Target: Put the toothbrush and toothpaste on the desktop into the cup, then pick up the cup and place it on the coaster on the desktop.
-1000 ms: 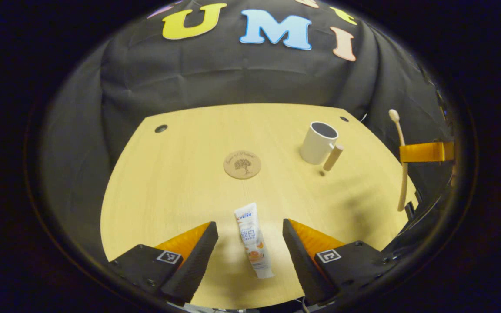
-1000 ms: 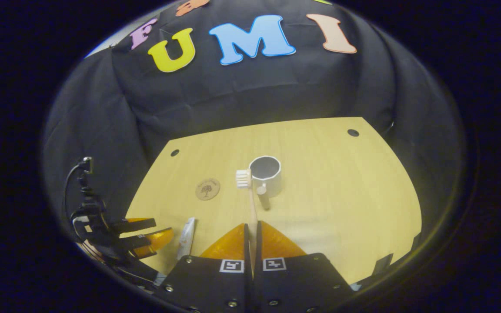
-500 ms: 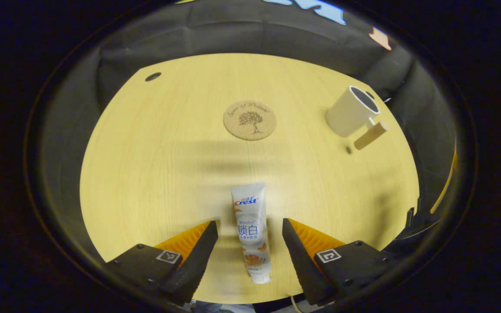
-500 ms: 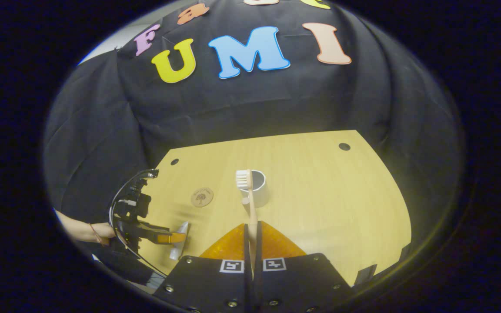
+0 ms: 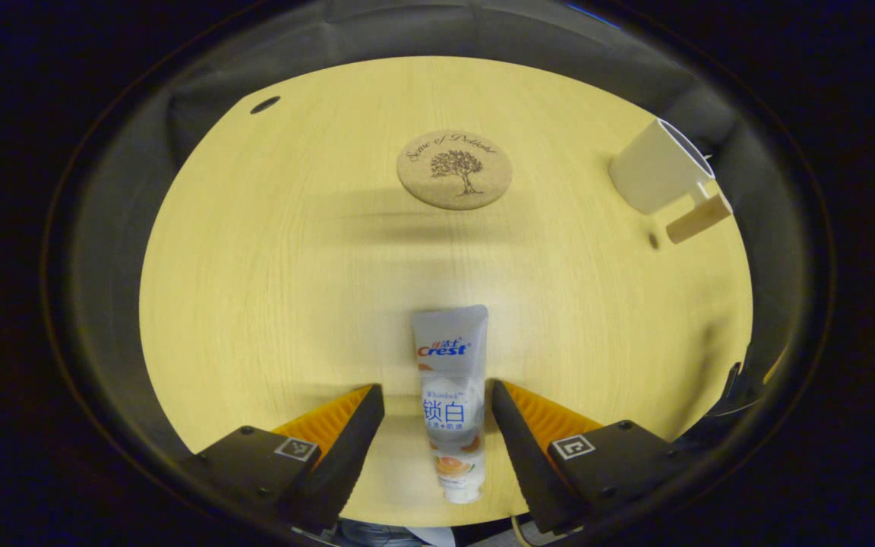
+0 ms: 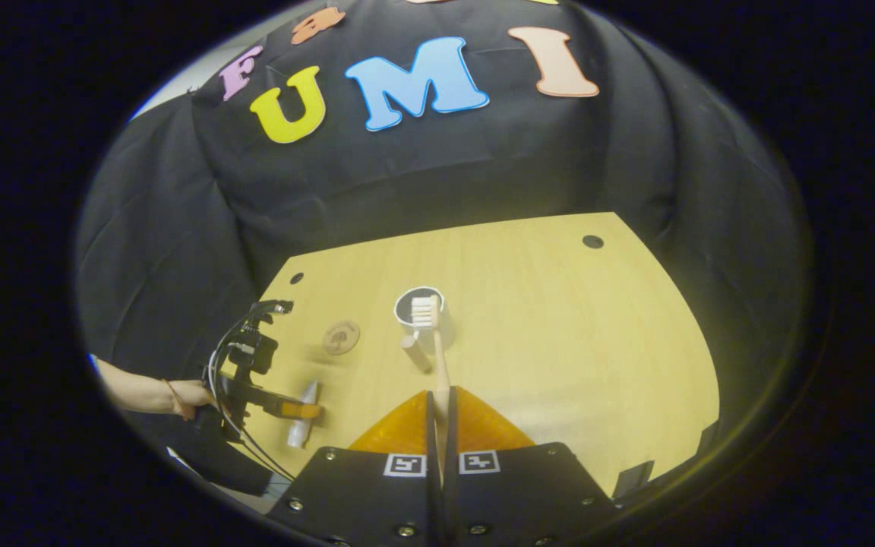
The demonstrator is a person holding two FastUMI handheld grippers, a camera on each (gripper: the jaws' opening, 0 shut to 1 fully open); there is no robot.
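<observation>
Backing pale wooden desktop (image 5: 270, 251), black cloth wall (image 6: 437, 175).

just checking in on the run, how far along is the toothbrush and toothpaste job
Nothing is finished yet. In hand: the right gripper is shut on the pale wooden toothbrush, bristles up near the white cup. The open left gripper straddles the white toothpaste tube, which lies flat on the light wooden desktop. Left: both items into the cup, then the cup onto the round cork coaster, now bare.
</observation>
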